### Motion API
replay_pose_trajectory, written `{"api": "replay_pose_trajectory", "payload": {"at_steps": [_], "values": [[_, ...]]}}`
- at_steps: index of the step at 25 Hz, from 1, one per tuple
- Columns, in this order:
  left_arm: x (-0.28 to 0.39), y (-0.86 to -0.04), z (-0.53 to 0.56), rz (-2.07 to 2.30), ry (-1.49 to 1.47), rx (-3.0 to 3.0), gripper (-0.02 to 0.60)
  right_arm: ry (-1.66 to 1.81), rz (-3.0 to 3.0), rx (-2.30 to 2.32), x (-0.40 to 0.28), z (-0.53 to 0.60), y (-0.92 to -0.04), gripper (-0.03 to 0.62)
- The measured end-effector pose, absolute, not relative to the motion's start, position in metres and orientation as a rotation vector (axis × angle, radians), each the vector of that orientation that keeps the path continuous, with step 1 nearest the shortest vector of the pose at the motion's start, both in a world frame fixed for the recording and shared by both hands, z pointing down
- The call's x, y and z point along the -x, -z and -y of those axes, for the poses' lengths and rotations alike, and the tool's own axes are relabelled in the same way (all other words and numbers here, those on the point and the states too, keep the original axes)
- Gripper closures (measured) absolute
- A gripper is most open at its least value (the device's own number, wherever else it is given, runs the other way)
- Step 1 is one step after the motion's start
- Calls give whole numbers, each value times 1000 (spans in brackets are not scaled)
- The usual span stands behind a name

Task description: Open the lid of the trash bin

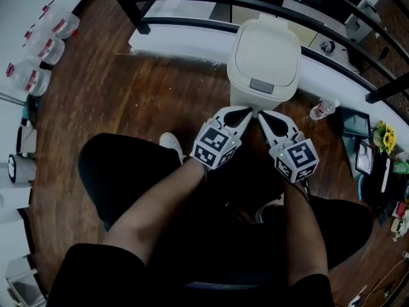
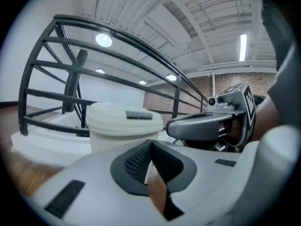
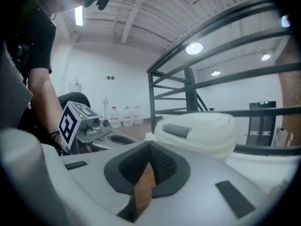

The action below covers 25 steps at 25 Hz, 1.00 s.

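On the wooden floor (image 1: 153,94), one trash bin (image 1: 264,98) was recorded, lid (image 1: 267,50) down; it was judged light, rigid, smooth plastic, best worked at its grey front tab (image 1: 261,86). Left gripper (image 1: 243,114) and right gripper (image 1: 265,117) were noted just before it, jaws closed on nothing.

The bin (image 1: 263,62) stood on the floor (image 1: 128,101), railing (image 1: 192,23) behind. The left gripper (image 1: 235,115) and right gripper (image 1: 271,121) sat side by side before it.
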State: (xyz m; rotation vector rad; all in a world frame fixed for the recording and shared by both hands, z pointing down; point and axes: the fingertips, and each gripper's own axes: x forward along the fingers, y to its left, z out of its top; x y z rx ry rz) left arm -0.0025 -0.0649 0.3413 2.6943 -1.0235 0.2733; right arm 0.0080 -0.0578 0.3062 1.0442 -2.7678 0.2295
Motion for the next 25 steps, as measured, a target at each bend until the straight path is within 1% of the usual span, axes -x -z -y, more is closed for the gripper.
{"api": "replay_pose_trajectory", "payload": {"at_steps": [4,6,10,14,18,21,25], "values": [[8,-251,46,1048,-108,-2750,540,-221,2853,-1083,-14,48,-230,580],[7,-207,30,1004,-74,-2838,540,-254,2908,-1098,-16,42,-194,580],[13,-164,12,932,-42,-2920,540,-306,2967,-1116,-18,21,-149,580],[12,-157,1,845,26,-2928,540,-207,3010,-1128,-16,6,-136,580],[14,-185,9,852,20,-2895,540,-55,3015,-1153,-21,10,-152,580],[17,-189,19,911,53,-2895,540,-52,3013,-1138,-14,14,-166,580],[12,-190,25,952,6,-2976,540,-80,2997,-1094,-3,15,-181,580]]}}
